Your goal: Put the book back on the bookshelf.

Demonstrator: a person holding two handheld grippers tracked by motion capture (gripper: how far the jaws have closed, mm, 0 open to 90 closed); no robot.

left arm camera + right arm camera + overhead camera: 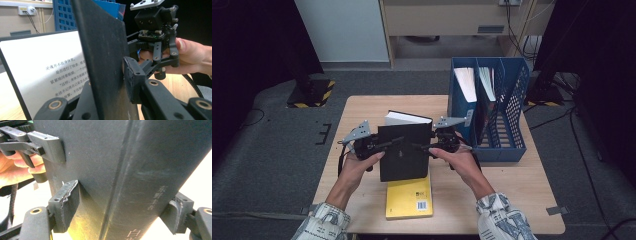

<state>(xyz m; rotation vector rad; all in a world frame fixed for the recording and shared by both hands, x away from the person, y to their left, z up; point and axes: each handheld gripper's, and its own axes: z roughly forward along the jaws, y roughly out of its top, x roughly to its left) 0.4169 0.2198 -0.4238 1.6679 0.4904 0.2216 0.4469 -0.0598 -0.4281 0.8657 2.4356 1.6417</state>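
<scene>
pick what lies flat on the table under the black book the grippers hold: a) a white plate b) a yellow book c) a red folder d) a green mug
b: in the high view a yellow book lies flat on the table, just below the black book that the left gripper and right gripper clamp upright.

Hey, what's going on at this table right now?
A person holds a black book upright between two handheld grippers, the left gripper clamped on its front cover and the right gripper on its spine side. The book stands over a yellow book lying flat on the wooden table, beside a blue file rack.
</scene>
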